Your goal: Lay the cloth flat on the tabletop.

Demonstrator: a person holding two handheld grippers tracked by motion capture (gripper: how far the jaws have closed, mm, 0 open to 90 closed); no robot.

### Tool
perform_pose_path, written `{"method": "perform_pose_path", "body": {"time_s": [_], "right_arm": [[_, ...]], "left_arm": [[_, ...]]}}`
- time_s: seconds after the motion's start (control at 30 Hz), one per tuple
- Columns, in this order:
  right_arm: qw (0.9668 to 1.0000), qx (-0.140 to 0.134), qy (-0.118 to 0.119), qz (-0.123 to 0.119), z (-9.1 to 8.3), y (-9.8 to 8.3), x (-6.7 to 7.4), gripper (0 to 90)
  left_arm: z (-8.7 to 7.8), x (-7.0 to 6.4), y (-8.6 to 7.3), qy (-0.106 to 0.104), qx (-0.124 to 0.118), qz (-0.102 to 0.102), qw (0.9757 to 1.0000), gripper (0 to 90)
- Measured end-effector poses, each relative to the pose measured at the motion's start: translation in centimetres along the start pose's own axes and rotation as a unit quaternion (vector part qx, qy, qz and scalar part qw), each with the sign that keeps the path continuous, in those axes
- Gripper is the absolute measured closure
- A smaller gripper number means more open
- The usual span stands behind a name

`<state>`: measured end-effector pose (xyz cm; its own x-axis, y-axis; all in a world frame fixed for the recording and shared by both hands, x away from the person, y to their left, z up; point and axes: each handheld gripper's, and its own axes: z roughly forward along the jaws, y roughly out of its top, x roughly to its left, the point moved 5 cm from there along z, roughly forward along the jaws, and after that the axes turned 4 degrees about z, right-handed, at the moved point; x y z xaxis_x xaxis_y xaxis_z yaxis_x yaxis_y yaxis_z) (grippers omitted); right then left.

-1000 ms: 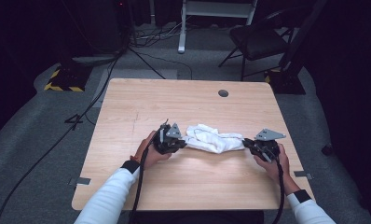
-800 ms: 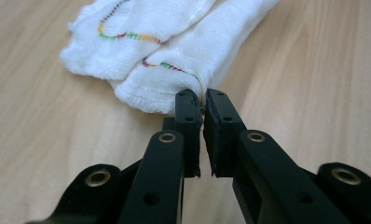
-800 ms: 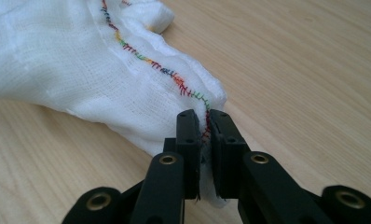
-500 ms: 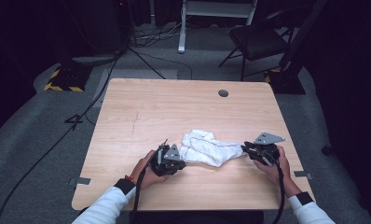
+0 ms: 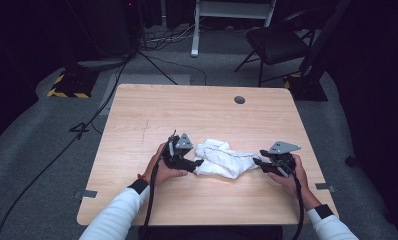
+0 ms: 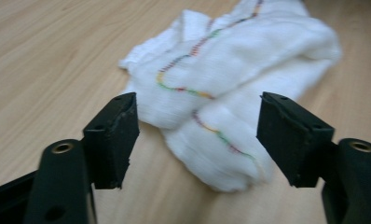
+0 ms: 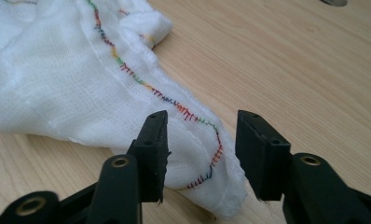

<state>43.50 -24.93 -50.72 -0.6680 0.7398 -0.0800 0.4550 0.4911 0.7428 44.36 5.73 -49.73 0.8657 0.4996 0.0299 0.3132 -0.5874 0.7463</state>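
White cloth [image 5: 222, 158] lies bunched on the table [image 5: 147, 115] between the two grippers, let go by both.

The left gripper [image 5: 193, 163] sits at the cloth's left end; its jaws have just been opening and now stand wide, with the near fold of the cloth [image 6: 221, 140] on the wood ahead of and between them, touching neither pad. The right gripper [image 5: 259, 163] is at the cloth's right end; its jaws have also just been opening and stand moderately apart, with the pointed corner of the cloth [image 7: 197, 154] lying between them, the pads not pressing on it. The cloth is a white open-weave fabric, crumpled into soft folds, with a hem stitched in multicoloured thread that winds across it. It rests flat on the light wooden tabletop, toward the person's side.
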Motion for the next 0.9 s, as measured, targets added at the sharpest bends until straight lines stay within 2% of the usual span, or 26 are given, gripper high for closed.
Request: {"method": "perform_pose_path", "body": {"time_s": [0.07,0.13,0.23,0.33,0.4,0.43,0.47,0.53,0.6,0.67,0.77,0.87,0.9], "right_arm": [[0.9999,0.008,-0.008,0.003,0.3,-0.1,-0.2,49.4],[0.9997,0.015,-0.015,0.014,0.5,-0.3,-0.6,46.6],[0.9987,0.032,-0.020,0.035,1.0,-0.7,-1.5,43.7],[0.9975,0.040,-0.001,0.058,1.5,-1.1,-2.0,42.1],[0.9974,0.041,0.005,0.060,1.6,-1.1,-2.0,45.2],[0.9975,0.041,0.009,0.056,1.6,-1.0,-1.9,50.6],[0.9978,0.041,0.016,0.051,1.6,-1.0,-1.7,55.7],[0.9981,0.040,0.024,0.040,1.6,-0.9,-1.3,68.3],[0.9987,0.031,0.029,0.028,1.5,-0.7,-1.0,79.5],[0.9993,0.023,0.022,0.017,1.4,-0.5,-0.9,83.1],[0.9999,-0.002,0.005,0.009,0.6,0.3,-1.0,83.9],[0.9993,-0.035,-0.014,0.004,-0.6,1.5,-1.1,84.1],[0.9988,-0.045,-0.018,0.003,-1.0,1.9,-1.2,84.1]], "left_arm": [[1.0,0.5,0.2,-0.007,0.006,0.004,0.9999,27.2],[1.8,0.6,0.4,-0.020,0.005,0.011,0.9997,26.2],[2.9,0.8,0.6,-0.034,0.016,0.015,0.9992,23.9],[3.8,1.1,0.6,-0.038,0.031,0.017,0.9986,25.5],[4.1,1.2,0.5,-0.052,0.041,0.021,0.9976,39.9],[4.3,1.2,0.5,-0.056,0.043,0.028,0.9971,44.8],[4.4,1.2,0.5,-0.059,0.043,0.032,0.9968,54.5],[4.3,1.2,0.6,-0.059,0.042,0.043,0.9964,66.2],[4.0,1.1,0.9,-0.048,0.044,0.058,0.9962,75.4],[3.3,1.2,1.3,-0.040,0.025,0.062,0.9969,83.4],[1.4,1.4,2.4,-0.026,-0.005,0.070,0.9972,85.4],[-0.1,1.5,3.1,-0.019,-0.033,0.065,0.9971,85.8],[-0.6,1.6,3.3,-0.011,-0.038,0.069,0.9968,85.9]]}}
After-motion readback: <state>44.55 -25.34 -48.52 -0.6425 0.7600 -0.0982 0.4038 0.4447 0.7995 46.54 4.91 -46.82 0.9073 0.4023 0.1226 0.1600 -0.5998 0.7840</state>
